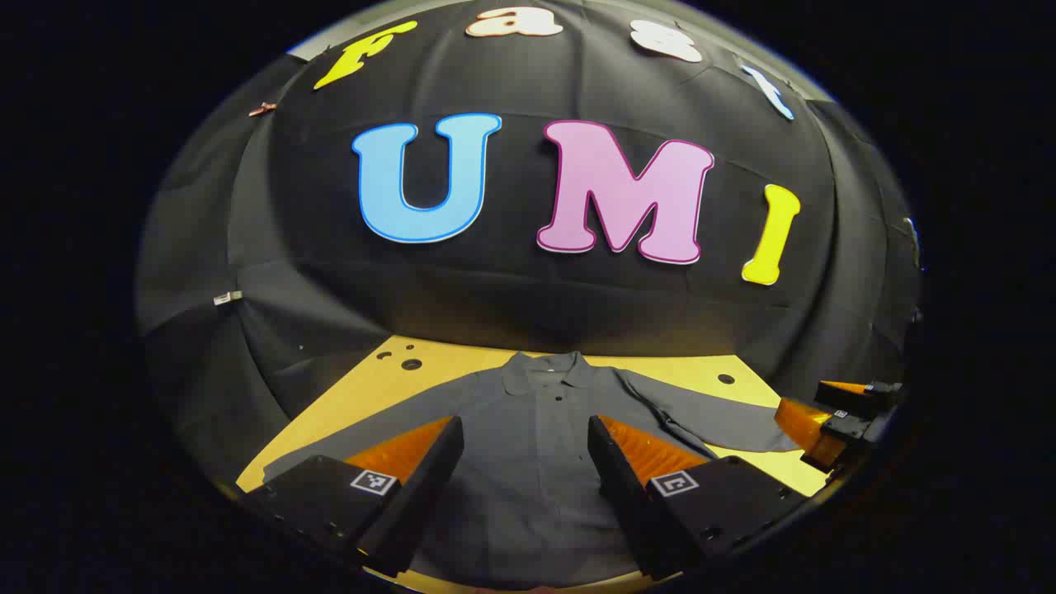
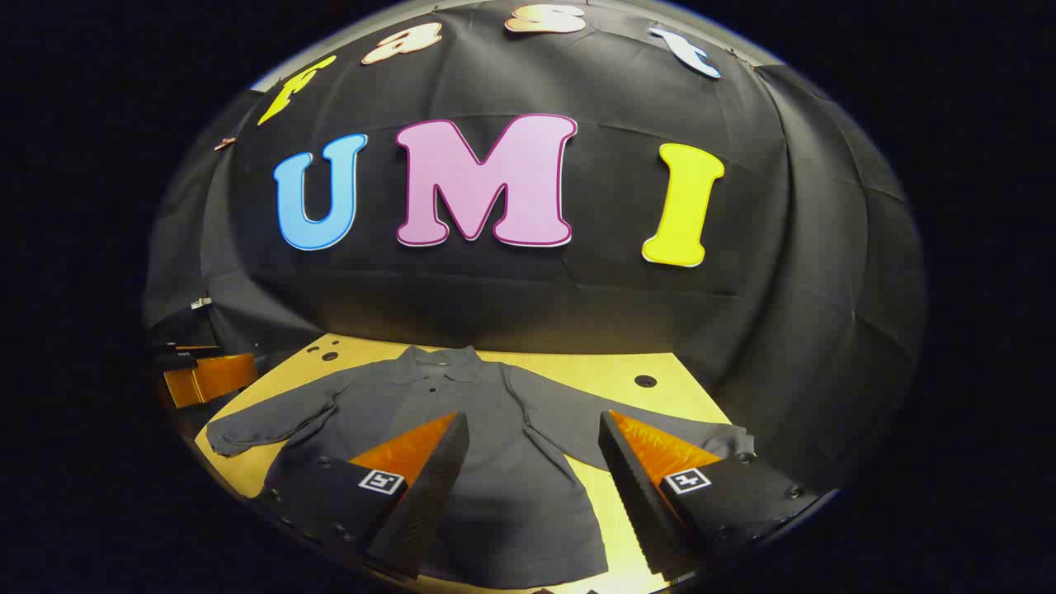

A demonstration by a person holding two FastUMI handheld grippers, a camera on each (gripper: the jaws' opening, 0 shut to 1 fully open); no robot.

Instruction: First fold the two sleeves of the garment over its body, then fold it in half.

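The grey shirt [image 1: 528,462] lay flat on the yellow tabletop [image 1: 379,375], collar at the far end and both sleeves spread out. Both the left gripper [image 1: 525,441] and right gripper [image 2: 534,437] hovered level over its near hem, fingers wide apart, holding nothing.

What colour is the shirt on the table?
Plain dark grey shirt, collar included; it shows best in the right gripper view.

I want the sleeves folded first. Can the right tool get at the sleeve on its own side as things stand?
Probably yes. The right tool is open above the shirt, and that sleeve lies flat on the table between its fingers, with nothing on it or in the way.
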